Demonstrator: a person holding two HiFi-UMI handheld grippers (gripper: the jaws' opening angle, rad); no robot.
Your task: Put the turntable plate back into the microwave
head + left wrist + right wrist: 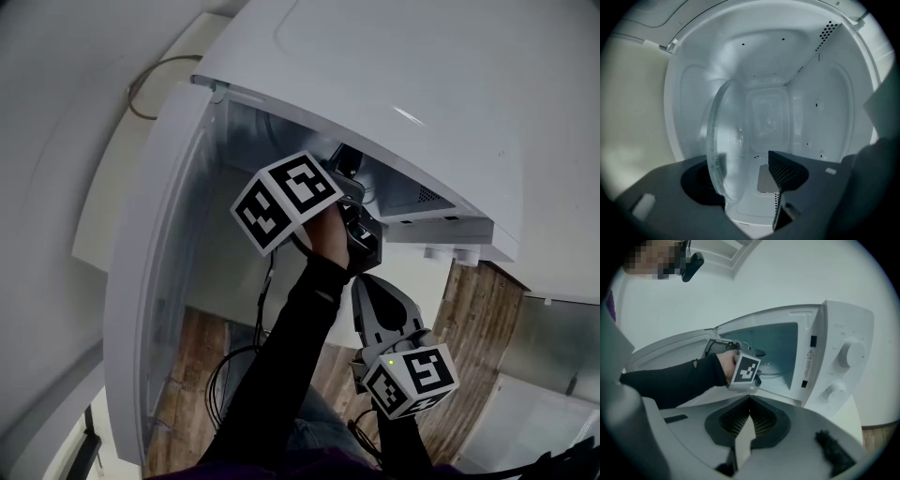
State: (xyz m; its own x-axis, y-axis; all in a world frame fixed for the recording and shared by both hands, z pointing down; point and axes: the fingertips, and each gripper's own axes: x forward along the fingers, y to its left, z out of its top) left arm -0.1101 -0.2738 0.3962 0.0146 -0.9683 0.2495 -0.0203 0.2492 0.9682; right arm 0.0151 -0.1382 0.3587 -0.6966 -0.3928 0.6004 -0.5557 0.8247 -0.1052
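Observation:
In the left gripper view the clear glass turntable plate (724,150) shows edge-on inside the white microwave cavity (797,93). It lies between the jaws of my left gripper (750,180). Those jaws stand open, with a wide gap from the plate to the ribbed right pad (783,169). Whether the left pad touches the plate I cannot tell. From the right gripper view, the left gripper (757,363) reaches into the microwave (839,357) and the plate's rim (772,368) shows low in the cavity. My right gripper (749,400) hangs back outside, shut and empty.
The microwave door (155,281) is swung wide open at the left of the head view. The control panel with two knobs (851,355) sits to the right of the opening. A black sleeve (300,356) leads to the left gripper. Wood-pattern floor (478,319) lies below.

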